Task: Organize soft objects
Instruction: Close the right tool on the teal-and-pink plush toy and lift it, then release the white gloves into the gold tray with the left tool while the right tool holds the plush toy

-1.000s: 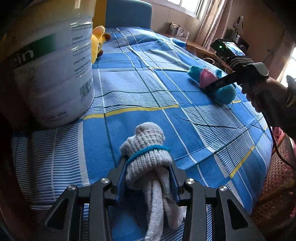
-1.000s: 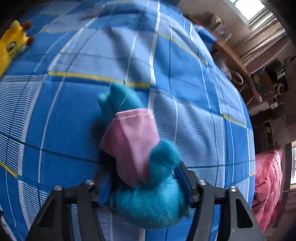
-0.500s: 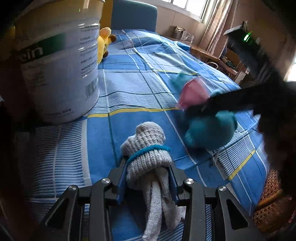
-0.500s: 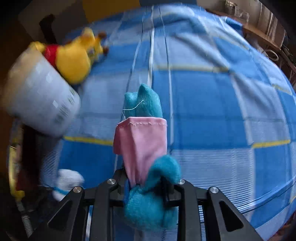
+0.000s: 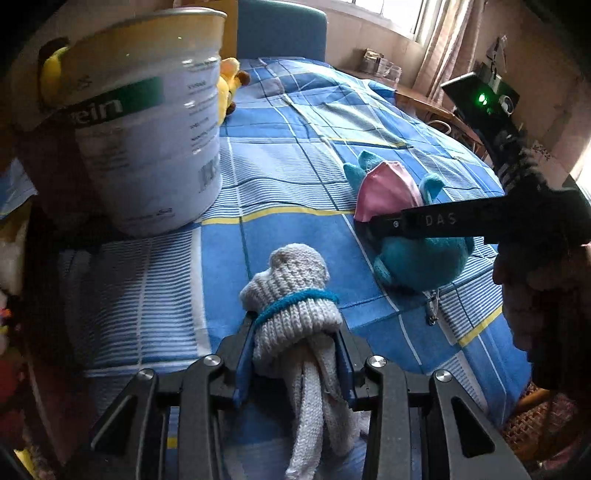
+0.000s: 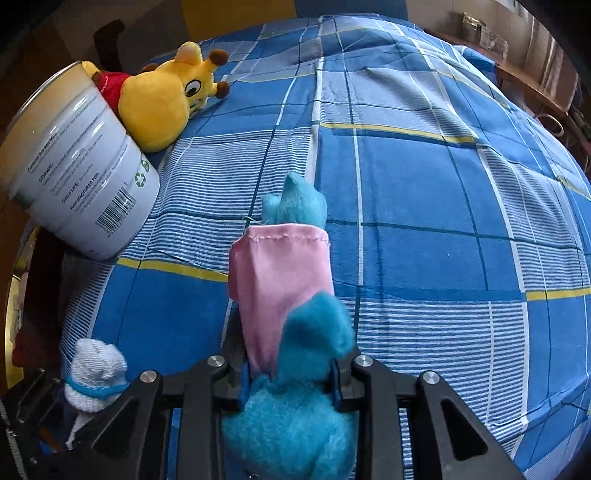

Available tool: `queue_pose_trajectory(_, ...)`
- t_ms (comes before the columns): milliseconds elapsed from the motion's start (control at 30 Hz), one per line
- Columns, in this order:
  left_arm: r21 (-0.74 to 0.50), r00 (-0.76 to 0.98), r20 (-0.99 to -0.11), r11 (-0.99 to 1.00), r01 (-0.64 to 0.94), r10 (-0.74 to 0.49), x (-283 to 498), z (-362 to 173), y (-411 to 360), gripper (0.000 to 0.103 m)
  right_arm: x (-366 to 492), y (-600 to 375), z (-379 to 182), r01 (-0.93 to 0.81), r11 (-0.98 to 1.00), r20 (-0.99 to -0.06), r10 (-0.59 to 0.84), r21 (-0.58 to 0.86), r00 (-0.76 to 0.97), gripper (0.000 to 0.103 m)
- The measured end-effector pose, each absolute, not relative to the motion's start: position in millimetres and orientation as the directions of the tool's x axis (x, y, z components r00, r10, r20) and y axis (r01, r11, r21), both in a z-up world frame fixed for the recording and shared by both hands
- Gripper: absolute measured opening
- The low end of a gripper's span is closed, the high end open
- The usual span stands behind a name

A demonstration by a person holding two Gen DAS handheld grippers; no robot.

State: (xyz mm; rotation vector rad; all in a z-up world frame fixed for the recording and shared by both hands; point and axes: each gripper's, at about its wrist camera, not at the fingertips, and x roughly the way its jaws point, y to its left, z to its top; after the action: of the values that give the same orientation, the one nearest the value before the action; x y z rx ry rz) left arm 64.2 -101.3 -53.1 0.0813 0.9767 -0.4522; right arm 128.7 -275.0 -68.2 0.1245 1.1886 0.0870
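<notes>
place: home bedroom | cues: checked bedsheet (image 6: pixel 424 206), curtained window (image 5: pixel 424 33)

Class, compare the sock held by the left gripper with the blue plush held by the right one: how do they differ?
The sock is grey ribbed knit with a blue band; the plush is fluffy turquoise, wearing pink cloth. The sock is thin with a limp tail; the plush is rounder and bulkier. Both are soft and clamped in a gripper.
</notes>
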Motion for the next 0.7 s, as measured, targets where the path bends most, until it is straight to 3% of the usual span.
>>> queue_pose_trajectory(333, -0.176, 0.543, -0.762, 0.920, 0.351, -0.353, 41.0, -3.3, -69.0, 0.039, 124.9, -263.8, -66.4, -0.043, 0.997, -0.911, 0.076, 0.064, 0.406, 0.032)
queue_pose_trajectory(700, -0.084, 0.688, -0.697, 0.976, 0.203, -0.203, 22.4, 36.6, -16.2, 0.039, 124.5, -264.5, -63.9, -0.056, 0.997, -0.908, 0.064, 0.045, 0.414, 0.033)
